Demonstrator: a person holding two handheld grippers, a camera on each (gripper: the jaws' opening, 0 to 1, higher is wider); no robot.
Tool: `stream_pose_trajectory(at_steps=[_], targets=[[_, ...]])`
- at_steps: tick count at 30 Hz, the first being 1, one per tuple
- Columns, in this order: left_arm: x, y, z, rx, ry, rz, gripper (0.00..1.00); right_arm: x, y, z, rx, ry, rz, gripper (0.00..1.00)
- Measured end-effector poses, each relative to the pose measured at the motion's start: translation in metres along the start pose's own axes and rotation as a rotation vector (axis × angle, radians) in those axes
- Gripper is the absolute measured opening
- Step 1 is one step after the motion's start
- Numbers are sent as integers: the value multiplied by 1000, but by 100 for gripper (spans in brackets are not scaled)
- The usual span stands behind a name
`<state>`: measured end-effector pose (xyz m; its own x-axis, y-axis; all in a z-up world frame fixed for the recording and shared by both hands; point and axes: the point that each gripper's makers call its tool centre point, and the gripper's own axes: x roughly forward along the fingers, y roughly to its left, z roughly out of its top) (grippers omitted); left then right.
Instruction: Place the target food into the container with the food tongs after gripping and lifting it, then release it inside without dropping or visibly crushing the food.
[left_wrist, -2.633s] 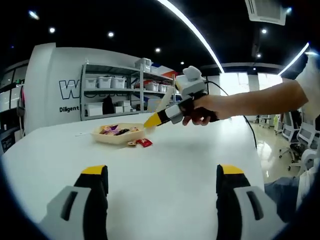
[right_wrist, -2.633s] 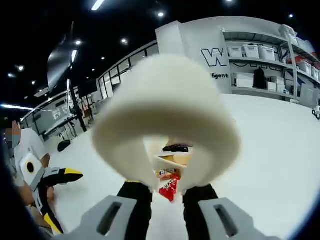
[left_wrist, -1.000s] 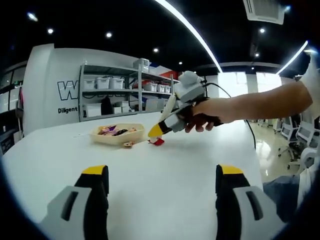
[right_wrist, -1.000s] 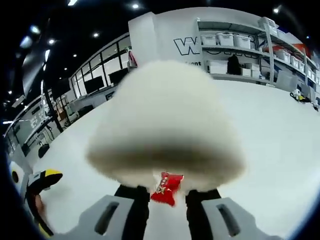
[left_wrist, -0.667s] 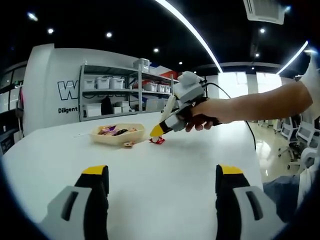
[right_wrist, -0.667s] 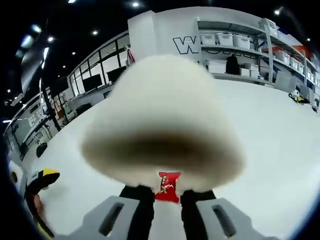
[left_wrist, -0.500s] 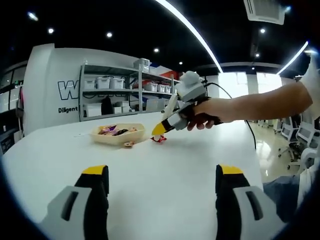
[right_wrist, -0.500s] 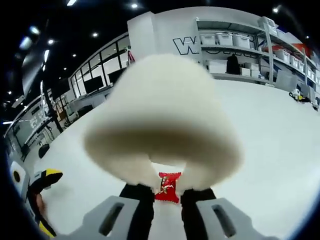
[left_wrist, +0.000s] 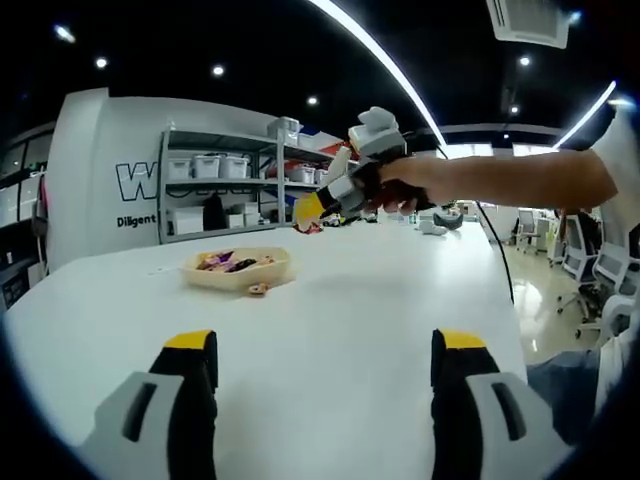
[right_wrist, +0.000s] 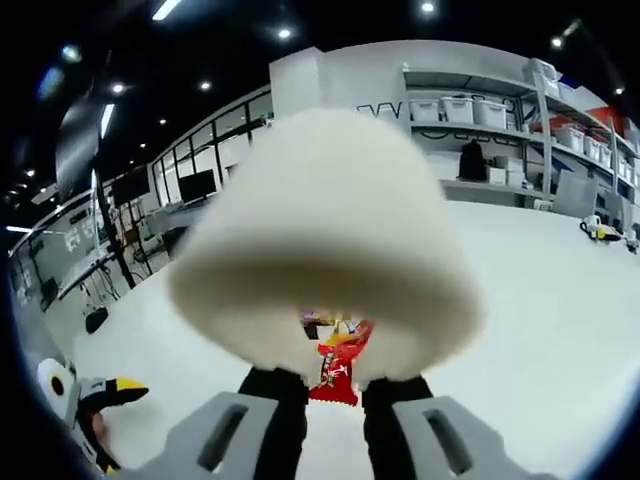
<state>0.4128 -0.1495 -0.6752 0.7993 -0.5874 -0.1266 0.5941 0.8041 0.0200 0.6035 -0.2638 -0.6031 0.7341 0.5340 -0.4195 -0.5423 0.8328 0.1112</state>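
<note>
While the red foil-wrapped candy (right_wrist: 335, 372) hangs pinched in the cream plastic food tongs (right_wrist: 330, 250), the carry step is under way.
Right gripper (right_wrist: 335, 395) clamped on the tongs; left gripper (left_wrist: 325, 345) jaws apart, idle; next, judged: lower over the beige oval tray (left_wrist: 236, 275), then ease open.

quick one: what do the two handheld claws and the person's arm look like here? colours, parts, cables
Left claw: two grey jaw bodies with black fingers capped in yellow. Right claw, as seen in the left gripper view: yellow tip, black-and-white striped jaw section, white boxy housing on top, and a thin black cable trailing behind the hand. The forearm is bare, with a white short sleeve at the frame's edge.
</note>
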Motion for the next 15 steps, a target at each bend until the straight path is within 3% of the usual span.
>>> stream_pose_trajectory(at_steps=[7,15], targets=[[0,0,0,2,-2,1,87,16,2,12,-21,4,2,14],[-1,2,0,12,-5,7,87,55,-5,0,-18,55,-6,14]])
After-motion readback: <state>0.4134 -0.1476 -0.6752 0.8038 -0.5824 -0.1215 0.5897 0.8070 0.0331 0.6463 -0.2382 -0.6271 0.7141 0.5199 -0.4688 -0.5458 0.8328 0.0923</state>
